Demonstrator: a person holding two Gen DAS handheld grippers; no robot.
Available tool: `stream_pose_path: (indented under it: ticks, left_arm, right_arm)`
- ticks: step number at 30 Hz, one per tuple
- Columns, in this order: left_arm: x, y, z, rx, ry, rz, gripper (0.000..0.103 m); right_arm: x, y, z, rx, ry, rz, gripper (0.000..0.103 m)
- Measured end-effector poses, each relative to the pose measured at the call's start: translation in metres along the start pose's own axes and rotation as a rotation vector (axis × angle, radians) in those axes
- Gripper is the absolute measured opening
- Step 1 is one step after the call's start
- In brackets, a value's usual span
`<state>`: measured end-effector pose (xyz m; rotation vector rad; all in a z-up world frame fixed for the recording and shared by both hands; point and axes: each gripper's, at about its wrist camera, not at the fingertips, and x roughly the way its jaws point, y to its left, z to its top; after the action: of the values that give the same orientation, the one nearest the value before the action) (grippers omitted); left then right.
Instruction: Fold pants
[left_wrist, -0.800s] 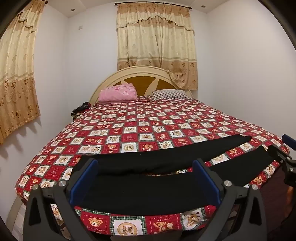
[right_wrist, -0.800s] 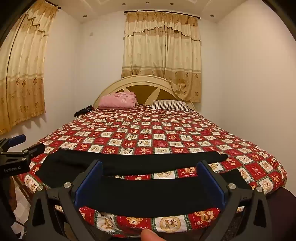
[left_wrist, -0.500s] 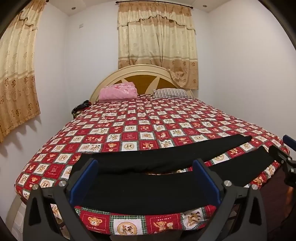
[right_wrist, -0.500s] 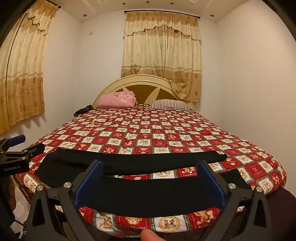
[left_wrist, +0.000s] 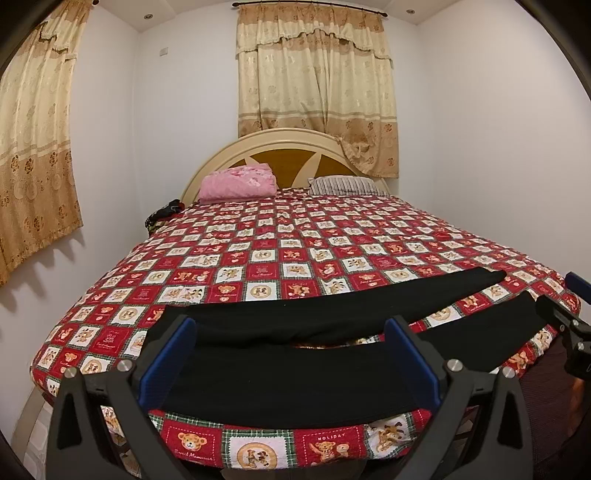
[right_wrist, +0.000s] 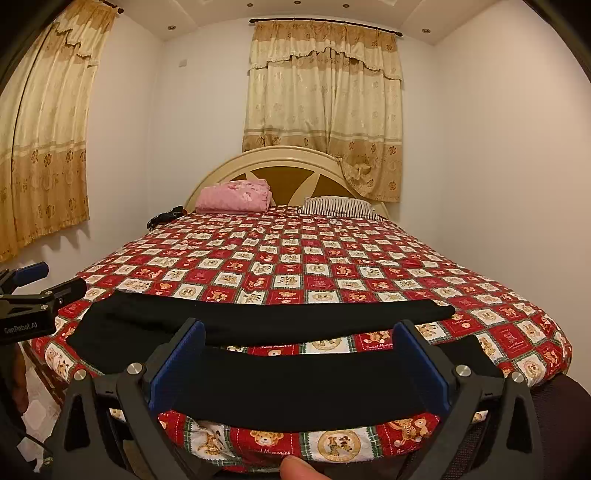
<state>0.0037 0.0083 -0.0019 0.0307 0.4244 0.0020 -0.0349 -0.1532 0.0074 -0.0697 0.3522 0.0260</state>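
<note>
Compared with the frames just before, nothing has moved: both tools hover in the same place and the garment lies as it did. By this reading, folding has not begun and the first grasp is pending.

The left gripper (left_wrist: 290, 360) has its blue-padded jaws fully apart, nothing between them. Directly ahead and below it lies the near leg of the black fabric pants (left_wrist: 295, 384), flat along the foot edge of the red-and-white bear-print bedspread (left_wrist: 280, 251).

The right gripper (right_wrist: 299, 363) is likewise spread wide and empty, poised over the same near leg. Beyond both tools lies the far leg, spread apart from the near one. Farther ahead are a pink folded blanket (left_wrist: 238, 182) and a cream arched headboard (left_wrist: 291, 147).
</note>
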Motion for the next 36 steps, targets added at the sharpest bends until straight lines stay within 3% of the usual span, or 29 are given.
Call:
stream_pose_path:
  ticks: [36]
  left_arm:
    - [0.0026,-0.0003,-0.0039,-0.005,0.006,0.005,0.103]
  right_arm:
    - [0.0025,0.0014,-0.0035,-0.005,0.006,-0.002,0.102]
